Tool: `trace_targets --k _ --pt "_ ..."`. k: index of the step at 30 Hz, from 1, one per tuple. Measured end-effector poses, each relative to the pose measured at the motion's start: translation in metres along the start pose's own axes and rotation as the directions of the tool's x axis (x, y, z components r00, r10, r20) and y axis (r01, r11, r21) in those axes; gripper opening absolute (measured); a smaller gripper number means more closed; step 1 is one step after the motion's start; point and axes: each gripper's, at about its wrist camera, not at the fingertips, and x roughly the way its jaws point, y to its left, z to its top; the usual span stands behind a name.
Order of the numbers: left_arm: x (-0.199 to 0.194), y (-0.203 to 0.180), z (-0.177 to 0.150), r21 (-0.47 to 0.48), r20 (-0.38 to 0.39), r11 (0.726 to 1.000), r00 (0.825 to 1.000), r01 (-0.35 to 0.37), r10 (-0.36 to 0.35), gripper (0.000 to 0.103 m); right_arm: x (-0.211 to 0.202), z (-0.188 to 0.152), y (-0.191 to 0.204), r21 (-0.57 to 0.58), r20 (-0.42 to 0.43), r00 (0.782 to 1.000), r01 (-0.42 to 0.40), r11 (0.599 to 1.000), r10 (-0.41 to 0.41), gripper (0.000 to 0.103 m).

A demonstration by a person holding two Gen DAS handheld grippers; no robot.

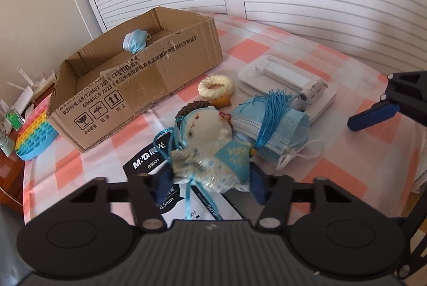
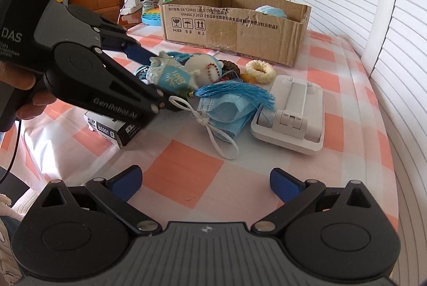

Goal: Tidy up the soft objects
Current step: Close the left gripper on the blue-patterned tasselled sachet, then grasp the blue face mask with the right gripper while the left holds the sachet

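The left gripper (image 1: 210, 176) has its blue pads closed on the skirt of the plush doll (image 1: 213, 150), which lies on the checked worktop (image 1: 333, 166) directly between the jaws, head pointing away from the gripper. Whether the pinch is firm yet is hard to judge; the pads appear to press the fabric from both sides.

The right gripper (image 2: 205, 184) hangs wide open and empty, with bare cloth between its pads and the crumpled blue face mask (image 2: 226, 112) just ahead of it.

The cardboard box (image 1: 138, 83), already holding one mask (image 1: 134, 42), sits ahead and to the left of the left gripper.

Risks as I read them: the doll's blue tassel (image 1: 269, 115) drapes over the mask ahead of the left gripper, so a lift could drag the mask along or snag its ear loops. The doll's cord trails over the pen box (image 1: 152, 163) under the left jaw and may tug it. A grip on loose skirt fabric alone may slip as the heavier head swings.
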Motion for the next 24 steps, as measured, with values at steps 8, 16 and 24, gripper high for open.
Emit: trace_targets --k 8,16,24 --pt "-0.019 0.014 -0.001 -0.093 0.034 0.995 0.999 0.024 -0.021 0.038 -0.003 0.008 0.001 -0.025 0.032 0.999 0.032 0.999 -0.031 0.103" --pt "-0.039 0.033 -0.004 -0.191 0.062 0.981 0.998 0.018 -0.007 0.038 0.005 0.023 0.001 -0.045 0.05 0.995 0.087 0.995 -0.084 0.083" --pt "-0.041 0.042 -0.009 -0.214 0.06 0.977 0.998 0.019 -0.006 0.038 0.02 0.039 0.01 -0.099 0.065 0.989 0.137 0.986 -0.131 0.067"
